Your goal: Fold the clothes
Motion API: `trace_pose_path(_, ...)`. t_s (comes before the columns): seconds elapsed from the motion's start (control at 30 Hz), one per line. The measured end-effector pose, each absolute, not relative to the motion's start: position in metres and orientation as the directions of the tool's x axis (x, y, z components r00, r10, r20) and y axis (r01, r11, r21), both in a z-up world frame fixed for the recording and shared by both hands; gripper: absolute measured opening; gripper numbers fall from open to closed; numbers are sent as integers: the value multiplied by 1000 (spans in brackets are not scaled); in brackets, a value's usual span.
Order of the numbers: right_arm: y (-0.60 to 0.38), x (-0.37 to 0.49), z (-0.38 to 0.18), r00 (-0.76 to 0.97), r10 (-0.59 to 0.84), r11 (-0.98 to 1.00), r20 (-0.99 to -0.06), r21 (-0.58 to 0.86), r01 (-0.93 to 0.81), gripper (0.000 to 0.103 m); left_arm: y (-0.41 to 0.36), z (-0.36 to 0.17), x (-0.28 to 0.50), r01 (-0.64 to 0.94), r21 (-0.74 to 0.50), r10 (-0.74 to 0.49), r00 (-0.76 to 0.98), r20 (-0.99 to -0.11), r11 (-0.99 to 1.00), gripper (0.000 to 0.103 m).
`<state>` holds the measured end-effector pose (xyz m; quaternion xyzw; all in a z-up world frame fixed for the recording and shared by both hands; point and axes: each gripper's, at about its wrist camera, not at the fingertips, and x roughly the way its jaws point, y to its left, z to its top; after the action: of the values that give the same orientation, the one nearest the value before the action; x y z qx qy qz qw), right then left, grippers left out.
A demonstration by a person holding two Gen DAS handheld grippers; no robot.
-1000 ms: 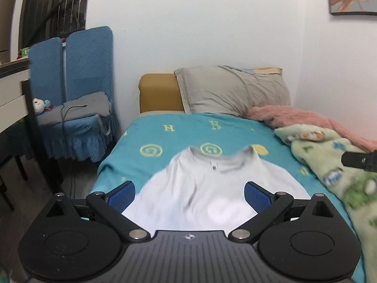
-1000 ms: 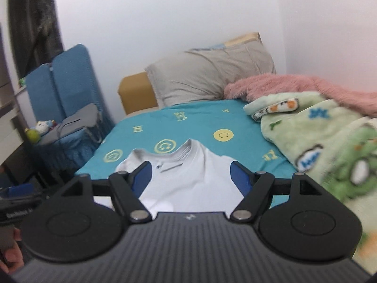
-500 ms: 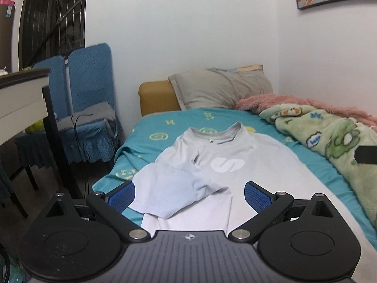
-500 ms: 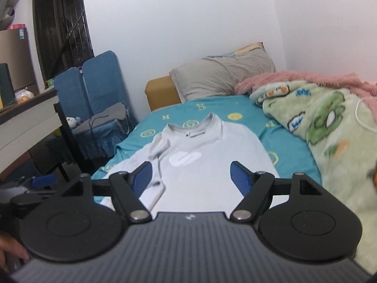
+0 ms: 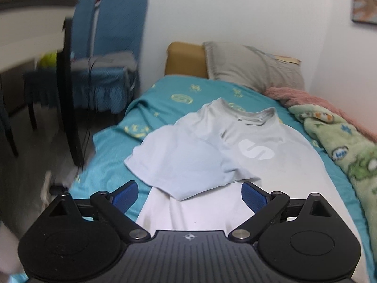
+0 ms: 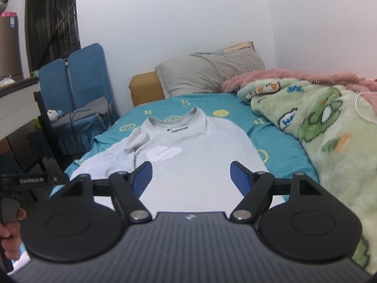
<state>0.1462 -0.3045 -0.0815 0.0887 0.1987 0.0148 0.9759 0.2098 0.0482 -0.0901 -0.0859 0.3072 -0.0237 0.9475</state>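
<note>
White walls, a teal-sheeted bed with grey pillow, blue chairs beside it.

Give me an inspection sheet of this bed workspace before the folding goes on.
Surface: bed with a teal sheet, printed with yellow smiley marks.
Job's things: white T-shirt lies flat, collar toward the pillow; its left sleeve is folded in over the body.
Clutter: green cartoon blanket and pink fluffy blanket bunched along the wall side; grey pillow at the head.
Grippers: left gripper open, over the sleeve's edge, nothing between its pads; right gripper open above the shirt's body.
Cables: thin white cord on the green blanket; dark cord hangs off the chair.
Surroundings: blue chair with grey cloth and a plush toy; desk edge; white walls.
</note>
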Motion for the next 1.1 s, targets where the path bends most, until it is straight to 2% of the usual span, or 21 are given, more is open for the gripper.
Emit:
trace_pose_path(0.07, -305, 151, -87, 914, 66, 982, -401, 186, 11, 75, 62, -96, 223, -43, -233, -107, 799, -592, 972, 91)
trace_pose_path(0.23, -309, 160, -93, 899, 73, 972, -431, 233, 32, 75, 96, -118, 273, -114, -333, -123, 781, -613, 936, 90)
trace_pose_path(0.43, -313, 166, -99, 897, 70, 965, -437, 259, 51, 75, 131, -154, 332, -258, -450, -117, 749, -652, 855, 75)
trace_pose_path(0.5, -317, 170, -102, 896, 62, 963, -440, 261, 61, 75, 134, -160, 344, -274, -429, -91, 747, -659, 861, 71)
trace_pose_path(0.6, -323, 177, -109, 890, 58, 958, -453, 276, 78, 75, 131, -160, 355, -252, -380, -70, 748, -660, 890, 57)
trace_pose_path(0.63, -324, 180, -111, 886, 61, 956, -460, 282, 81, 75, 130, -160, 359, -244, -363, -63, 749, -660, 899, 39)
trace_pose_path(0.67, -324, 183, -114, 882, 63, 954, -468, 287, 84, 75, 129, -160, 362, -237, -346, -56, 749, -660, 908, 15)
trace_pose_path(0.7, -325, 186, -117, 878, 66, 952, -475, 292, 87, 75, 124, -154, 367, -212, -304, -46, 747, -663, 929, 8)
trace_pose_path(0.8, -321, 191, -118, 879, 72, 959, -471, 275, 68, 75, 108, -136, 380, -132, -170, -16, 743, -670, 977, 4)
trace_pose_path(0.9, -316, 191, -118, 880, 77, 965, -468, 257, 52, 75, 107, -99, 408, -103, -49, 49, 773, -633, 993, 4)
trace_pose_path(1.03, -314, 196, -123, 873, 70, 970, -483, 238, 54, 75, 108, -46, 461, -165, 163, 227, 816, -531, 973, 3)
trace_pose_path(1.1, -314, 200, -126, 872, 57, 975, -487, 214, 55, 75, 108, -31, 487, -225, 227, 311, 818, -484, 947, 3)
